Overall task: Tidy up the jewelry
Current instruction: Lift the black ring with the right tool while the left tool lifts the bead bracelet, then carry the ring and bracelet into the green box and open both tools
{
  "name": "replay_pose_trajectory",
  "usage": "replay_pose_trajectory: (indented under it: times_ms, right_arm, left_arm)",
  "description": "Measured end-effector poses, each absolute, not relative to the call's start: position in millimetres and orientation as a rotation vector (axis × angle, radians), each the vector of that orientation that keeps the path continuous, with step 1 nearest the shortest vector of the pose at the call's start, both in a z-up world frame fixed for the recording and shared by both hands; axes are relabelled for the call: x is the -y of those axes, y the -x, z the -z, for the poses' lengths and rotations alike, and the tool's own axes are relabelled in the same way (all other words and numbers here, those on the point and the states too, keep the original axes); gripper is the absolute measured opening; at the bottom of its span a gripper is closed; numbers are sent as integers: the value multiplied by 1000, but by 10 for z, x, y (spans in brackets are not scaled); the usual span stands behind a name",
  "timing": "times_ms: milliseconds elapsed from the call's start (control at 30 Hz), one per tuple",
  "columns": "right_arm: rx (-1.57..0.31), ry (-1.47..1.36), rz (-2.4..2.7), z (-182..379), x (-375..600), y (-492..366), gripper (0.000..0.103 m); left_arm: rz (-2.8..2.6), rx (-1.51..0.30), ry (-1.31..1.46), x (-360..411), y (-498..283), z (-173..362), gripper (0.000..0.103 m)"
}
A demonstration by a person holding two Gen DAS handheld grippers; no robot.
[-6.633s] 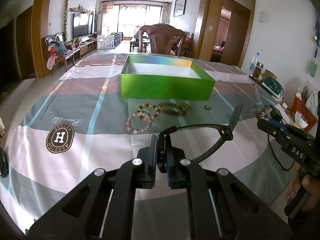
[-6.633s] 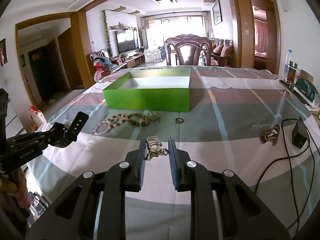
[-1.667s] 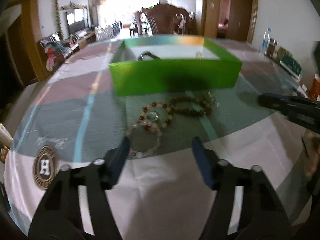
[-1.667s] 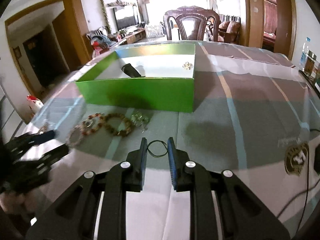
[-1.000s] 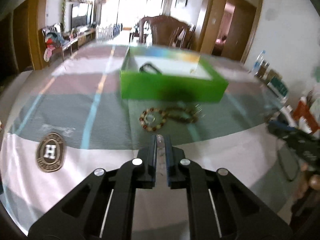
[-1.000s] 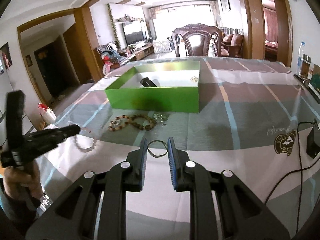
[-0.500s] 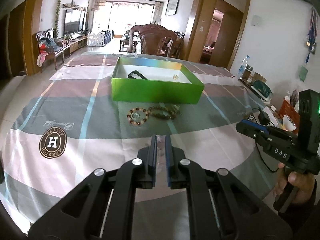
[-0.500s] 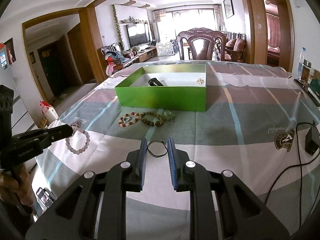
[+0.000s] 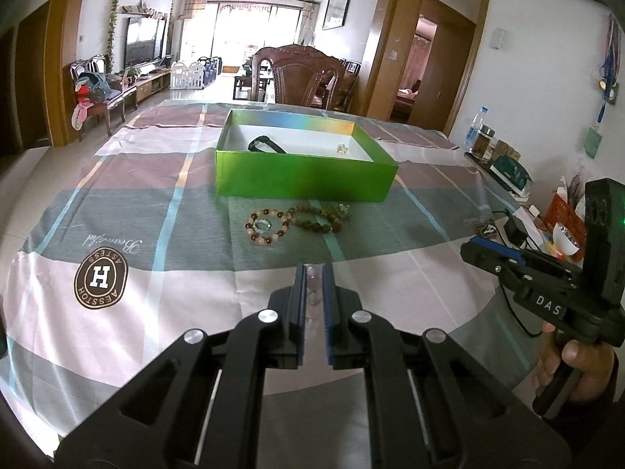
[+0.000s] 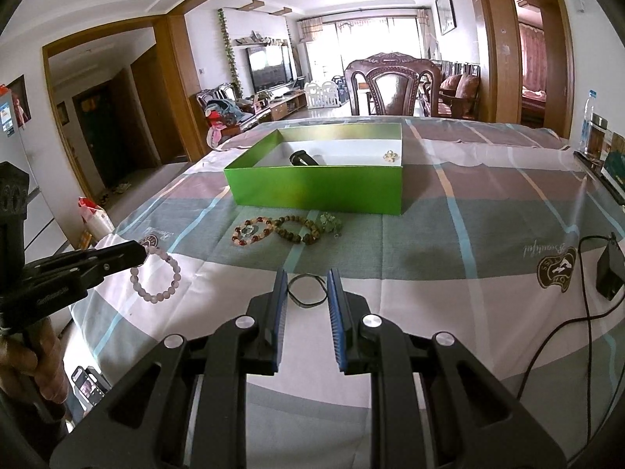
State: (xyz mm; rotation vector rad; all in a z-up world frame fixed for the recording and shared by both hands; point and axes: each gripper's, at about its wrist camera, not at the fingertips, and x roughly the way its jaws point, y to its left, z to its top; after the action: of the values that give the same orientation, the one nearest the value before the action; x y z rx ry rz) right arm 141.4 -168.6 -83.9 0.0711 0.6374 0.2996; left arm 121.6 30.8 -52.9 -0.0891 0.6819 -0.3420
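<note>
Both wrist cameras look forward and slightly downward along their own fingers from the near table edge, the left wrist view from the left, the right wrist view from the right, sharing the green box (image 9: 304, 179), loose bracelets (image 10: 287, 230) and the far chair (image 10: 392, 88).

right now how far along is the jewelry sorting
Done: a black band and a small gold piece lie in the green box.

In hand: the left tongs are shut on a pale pink bead bracelet, held above the table; the right tongs grip a thin black ring.

Left: a red-and-cream bead bracelet, a brown bead bracelet and a pale green piece on the tablecloth before the box.
</note>
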Motion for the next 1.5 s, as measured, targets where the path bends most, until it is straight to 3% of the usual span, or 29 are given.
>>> replay_pose_trajectory:
  times_ms: [567,767,1067,1200,1333,1367,1400,1433,1467,1500]
  right_arm:
    - [-639,-74,-303,846,1692,-1427,21]
    - [-583,-52,-325,546,1692,-1560,21]
    - [-528,-26,-294,12,1659,-2634,21]
    - [-618,-71,-214,283,1755,-3492,21]
    - [-695,-122,-181,594,1846,-3990,21]
    - [-709,-127,-172,661,1854,-4074,21]
    - [-720,-130,-166,710,1858,-4133,24]
    - [-725,-132,-161,726,1865,-4159,31]
    - [-726,-138,-151,733,1877,-4159,55]
    - [-713,-158,-142,705,1938,-4114,64]
  left_arm:
    - [344,-686,76,-305,-1264,570,8]
    - [368,-627,38,-270,-1411,268,8]
    - [385,-640,16,-190,-2722,-356,8]
    - [339,-716,43,-187,-3444,-229,8]
    - [250,-824,47,-190,-3997,221,9]
    - [235,-847,64,-209,-4088,310,13]
    - [235,-860,79,-222,-4133,372,30]
    - [230,-869,100,-254,-4168,442,61]
    - [223,-857,106,-267,-4147,462,72]
    - [211,-831,104,-284,-4081,444,76]
